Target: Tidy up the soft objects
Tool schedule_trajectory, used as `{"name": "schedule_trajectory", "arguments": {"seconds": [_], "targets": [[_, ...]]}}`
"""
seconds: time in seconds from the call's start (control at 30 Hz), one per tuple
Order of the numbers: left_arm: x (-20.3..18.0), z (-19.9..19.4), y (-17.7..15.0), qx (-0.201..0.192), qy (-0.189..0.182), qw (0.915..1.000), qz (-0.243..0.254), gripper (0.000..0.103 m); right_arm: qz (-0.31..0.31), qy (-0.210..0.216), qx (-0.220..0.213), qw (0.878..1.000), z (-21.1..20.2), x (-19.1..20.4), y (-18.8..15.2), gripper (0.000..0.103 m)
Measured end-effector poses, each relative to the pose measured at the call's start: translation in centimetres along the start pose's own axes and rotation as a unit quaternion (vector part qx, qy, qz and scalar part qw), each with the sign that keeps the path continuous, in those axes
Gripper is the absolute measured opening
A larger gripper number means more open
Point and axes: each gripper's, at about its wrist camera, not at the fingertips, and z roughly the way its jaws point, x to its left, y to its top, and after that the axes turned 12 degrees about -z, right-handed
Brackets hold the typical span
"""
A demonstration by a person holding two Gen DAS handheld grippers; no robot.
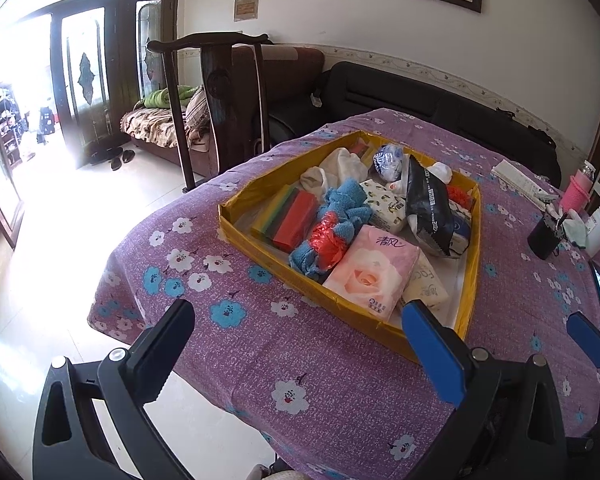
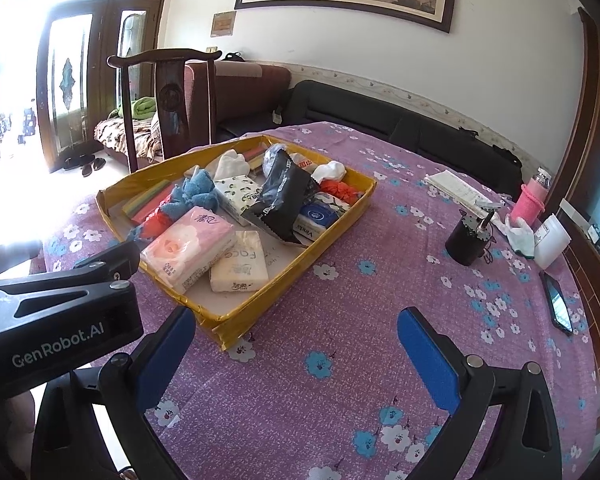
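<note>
Soft things are lying heaped in a yellow tray (image 2: 332,216) that is sitting on a purple flowered tablecloth (image 2: 340,360). Both grippers are hovering at the near edge of the table, short of the tray, with nothing between their fingers.

The left gripper (image 1: 300,344) is standing wide open over the cloth, its right finger overlapping the tray's near corner in the left wrist view, its left finger hanging out past the table edge over the floor. The right gripper (image 2: 296,354) is also spread wide, over bare cloth just to the right of the tray's near corner; the left gripper's body is showing at the left of that view, beside the tray's near left side.

Nearest both grippers, a pink tissue pack (image 2: 188,248) is lying in the tray's near end, touching a cream pack (image 2: 240,266) to its right. Behind the pink pack, a blue towel (image 2: 192,194) is resting with a red scrunched piece (image 1: 326,240) against it, and colored sponges (image 1: 290,216) are lying along the tray's left wall. A black pouch (image 2: 280,200) is leaning across the middle over more tissue packs, and white socks (image 1: 332,170) are sitting toward the far end.

Well apart to the right, a black cup (image 2: 466,240), a pink bottle (image 2: 530,200) and a phone (image 2: 558,304) are sitting on the cloth.
</note>
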Motion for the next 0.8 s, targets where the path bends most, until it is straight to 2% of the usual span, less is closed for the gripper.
{"name": "schedule_trajectory", "arguments": {"seconds": [0.17,0.63,0.8], "targets": [[-0.9,-0.9,0.0,-0.012,0.007,0.9999,0.009,0.103,0.000,-0.003,-0.008,1.000,-0.5,-0.7,0.1,0.103],[-4.0,-2.8,-0.5,-0.037,0.025,0.9983,0.037,0.103,0.026,0.025,-0.022,0.999,-1.8,-3.5,-1.4,0.103],[-5.9,-2.9,-1.1,-0.038,0.031,0.9974,0.054,0.103,0.031,0.015,-0.029,0.999,-2.4,-5.0,-1.9,0.103]]}}
